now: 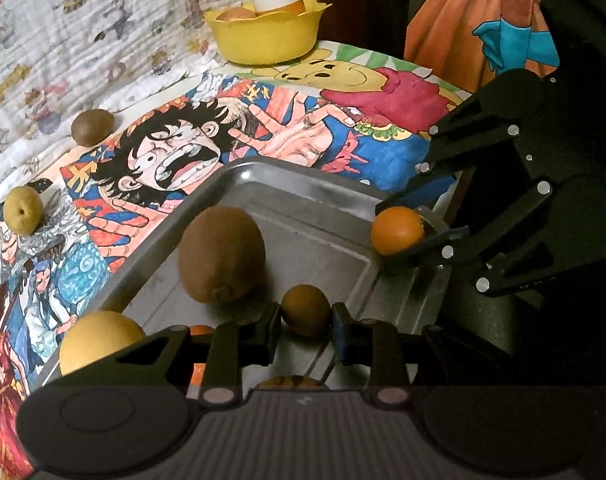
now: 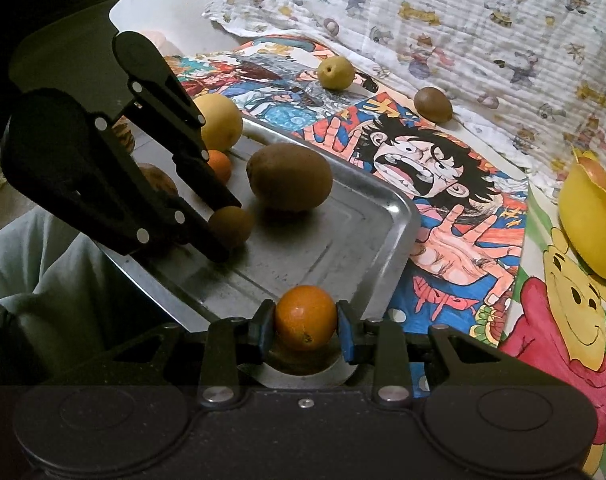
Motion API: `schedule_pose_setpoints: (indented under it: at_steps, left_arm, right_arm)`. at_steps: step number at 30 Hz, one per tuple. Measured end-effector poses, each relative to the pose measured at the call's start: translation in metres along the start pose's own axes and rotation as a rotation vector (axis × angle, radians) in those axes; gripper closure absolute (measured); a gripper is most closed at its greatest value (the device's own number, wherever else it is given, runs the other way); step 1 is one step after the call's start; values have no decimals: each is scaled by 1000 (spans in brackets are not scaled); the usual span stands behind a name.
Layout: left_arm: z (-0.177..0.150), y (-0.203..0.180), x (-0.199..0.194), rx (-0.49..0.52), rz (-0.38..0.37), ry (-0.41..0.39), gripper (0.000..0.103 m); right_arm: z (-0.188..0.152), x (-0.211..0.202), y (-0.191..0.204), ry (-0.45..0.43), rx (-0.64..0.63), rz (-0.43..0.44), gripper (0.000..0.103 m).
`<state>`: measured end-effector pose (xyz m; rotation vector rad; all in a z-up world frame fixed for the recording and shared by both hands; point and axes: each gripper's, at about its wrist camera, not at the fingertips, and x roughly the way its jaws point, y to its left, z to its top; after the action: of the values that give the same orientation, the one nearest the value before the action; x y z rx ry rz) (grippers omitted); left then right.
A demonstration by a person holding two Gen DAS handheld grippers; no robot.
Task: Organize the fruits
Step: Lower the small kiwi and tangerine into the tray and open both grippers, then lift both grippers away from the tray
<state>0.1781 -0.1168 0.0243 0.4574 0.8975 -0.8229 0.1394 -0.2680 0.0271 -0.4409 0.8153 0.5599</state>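
My left gripper (image 1: 307, 322) is shut on a small brown round fruit (image 1: 306, 309) just above the metal tray (image 1: 303, 188). In the right wrist view the same left gripper (image 2: 226, 232) pinches that brown fruit (image 2: 233, 227). Over the tray's near corner, my right gripper (image 2: 305, 322) is shut on a small orange (image 2: 305, 314); the left wrist view shows this orange (image 1: 397, 235) at the tray's right rim. On the tray lie a large kiwi (image 1: 221, 254), a yellow round fruit (image 1: 97, 340) and another small orange (image 2: 220, 164).
A kiwi (image 2: 433, 104) and a greenish pear (image 2: 335, 73) lie off the tray on the picture mat and cloth. A yellow bowl (image 1: 267, 36) with fruit and a white cup stands at the far edge. A person's grey-clad leg (image 2: 43, 280) is beside the tray.
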Motion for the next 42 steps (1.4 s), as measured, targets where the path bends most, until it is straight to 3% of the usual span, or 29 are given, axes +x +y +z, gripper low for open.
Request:
schedule_pose_setpoints:
  at_steps: [6, 14, 18, 23, 28, 35, 42]
  left_arm:
    - [1, 2, 0, -8, 2, 0, 69]
    - [1, 0, -11, 0, 5, -18, 50]
    - [1, 1, -22, -8, 8, -45, 43]
    - [-5, 4, -41, -50, 16, -95, 21]
    - [-20, 5, -59, -94, 83, -142, 4]
    - [-48, 12, -82, -201, 141, -218, 1]
    - [-72, 25, -101, -284, 186, -240, 1]
  right_arm:
    - [1, 0, 0, 5, -17, 11, 65]
    - [2, -5, 2, 2, -41, 14, 54]
    - [2, -12, 0, -8, -33, 20, 42]
    - [5, -21, 0, -21, -26, 35, 29]
    - [7, -24, 5, -34, -38, 48, 16]
    - [12, -23, 13, -37, -58, 70, 7]
    - [17, -21, 17, -44, -64, 66, 4]
